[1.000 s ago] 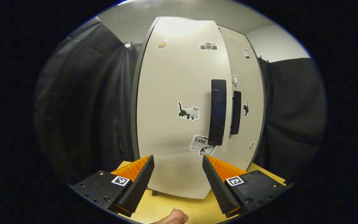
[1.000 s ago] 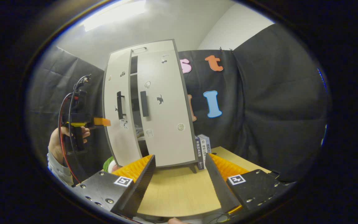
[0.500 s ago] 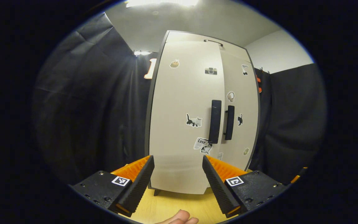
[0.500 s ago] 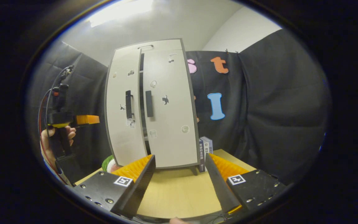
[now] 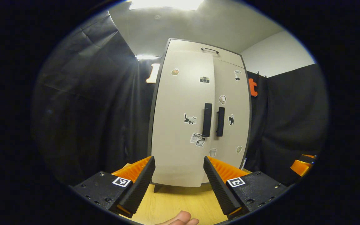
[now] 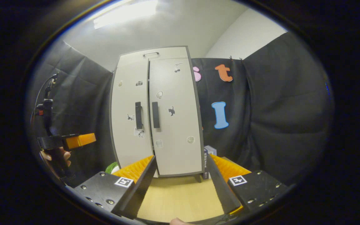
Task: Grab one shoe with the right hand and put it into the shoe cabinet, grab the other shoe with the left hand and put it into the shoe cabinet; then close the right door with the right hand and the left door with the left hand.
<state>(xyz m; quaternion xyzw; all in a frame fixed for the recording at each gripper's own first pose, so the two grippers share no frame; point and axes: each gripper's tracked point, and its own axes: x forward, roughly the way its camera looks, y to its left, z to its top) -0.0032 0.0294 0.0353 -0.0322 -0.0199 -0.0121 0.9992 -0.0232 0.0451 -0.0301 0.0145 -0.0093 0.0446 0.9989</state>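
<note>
Black-curtained booth, pale wooden worktop with the tall off-white shoe cabinet at its back edge. Left door looks shut, right door too. Left gripper and right gripper both spread wide, holding nothing. Shoes presumably inside; basically done.

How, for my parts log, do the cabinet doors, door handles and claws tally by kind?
Cabinet doors: 2 (left door, right door)
Door handles: 2 (left handle, right handle)
Claws: 2 (left claw, right claw), both open
Total: 6
</note>
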